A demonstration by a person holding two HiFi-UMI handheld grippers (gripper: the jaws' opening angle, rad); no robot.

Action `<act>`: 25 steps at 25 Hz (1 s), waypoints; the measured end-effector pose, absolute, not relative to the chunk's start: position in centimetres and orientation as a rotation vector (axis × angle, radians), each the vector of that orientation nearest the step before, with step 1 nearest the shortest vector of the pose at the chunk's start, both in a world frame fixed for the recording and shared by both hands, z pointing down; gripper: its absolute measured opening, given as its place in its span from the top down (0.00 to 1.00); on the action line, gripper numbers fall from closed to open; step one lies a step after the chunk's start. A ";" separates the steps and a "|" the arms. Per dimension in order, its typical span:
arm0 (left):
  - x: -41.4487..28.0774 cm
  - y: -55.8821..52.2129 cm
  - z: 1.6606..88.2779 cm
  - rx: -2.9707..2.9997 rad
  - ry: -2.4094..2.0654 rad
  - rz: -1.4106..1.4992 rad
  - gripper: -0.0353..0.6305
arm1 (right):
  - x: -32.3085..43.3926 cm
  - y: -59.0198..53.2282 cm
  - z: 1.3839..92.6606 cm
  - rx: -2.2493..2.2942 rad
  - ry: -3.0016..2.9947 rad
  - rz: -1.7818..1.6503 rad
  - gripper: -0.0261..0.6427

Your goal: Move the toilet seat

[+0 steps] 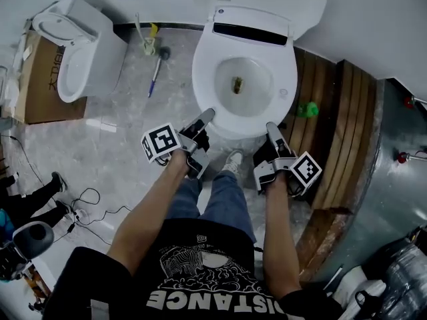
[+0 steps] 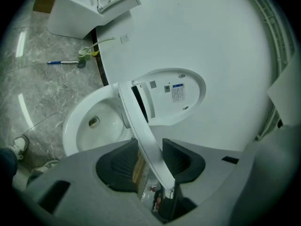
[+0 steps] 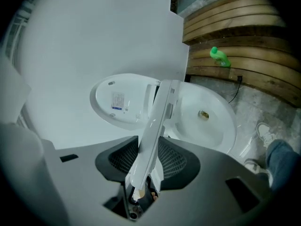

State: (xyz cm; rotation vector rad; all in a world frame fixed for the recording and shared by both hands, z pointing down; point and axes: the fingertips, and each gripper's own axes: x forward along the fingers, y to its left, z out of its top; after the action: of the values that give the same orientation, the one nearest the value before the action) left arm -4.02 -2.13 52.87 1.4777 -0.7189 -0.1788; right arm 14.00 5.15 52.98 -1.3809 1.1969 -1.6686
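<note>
Inspection at the toilet: my left tongs (image 2: 150,163) are clamped on the front rim of the toilet seat (image 2: 140,126), which runs edge-on between the 2 dark pads. My right tongs (image 3: 148,163) are closed on the same rim further round, with the white edge likewise pinched between the pads. The seat is off the bowl (image 1: 243,79), tilted up on its hinge. It stands between the bowl's rim and the lid (image 3: 101,100), which is open against the white wall (image 2: 197,36) behind (a printed label (image 3: 117,100) shows on its inner face). In the head view the 2 tongs sit at the front of the bowl, left and right of centre and well apart, with my shoe (image 1: 232,160) on the floor (image 1: 113,152) between them. Other items noted: 1 second toilet (image 1: 77,52) at the left beside a cardboard box (image 1: 40,79); 1 brush (image 1: 157,65) lying on the grey marbled floor; 1 green bottle (image 1: 307,109) on the slatted wooden platform (image 1: 343,132) to the right of the bowl.
</note>
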 end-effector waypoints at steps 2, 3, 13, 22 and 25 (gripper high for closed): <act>-3.9 -2.6 51.8 1.473 -0.725 -0.197 0.71 | 14.1 4.7 51.9 -1.365 1.197 -1.669 0.76; -3.9 -2.9 51.3 1.472 -0.730 -0.210 0.70 | 14.2 4.4 51.4 -1.355 1.202 -1.667 0.76; -2.9 -6.0 47.0 1.475 -0.774 -0.314 0.69 | 15.2 0.8 47.2 -1.242 1.223 -1.668 0.75; -1.7 -9.9 43.4 1.464 -0.816 -0.435 0.68 | 16.6 -3.3 43.7 -1.126 1.249 -1.638 0.75; -1.5 -10.4 42.2 1.476 -0.810 -0.455 0.67 | 16.8 -3.8 42.5 -1.106 1.258 -1.625 0.74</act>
State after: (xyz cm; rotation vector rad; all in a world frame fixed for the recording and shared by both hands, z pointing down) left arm -1.47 -10.38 42.22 1.4756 -0.8098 -0.4551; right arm 16.82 -3.78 42.51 -1.1056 1.2584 -1.6254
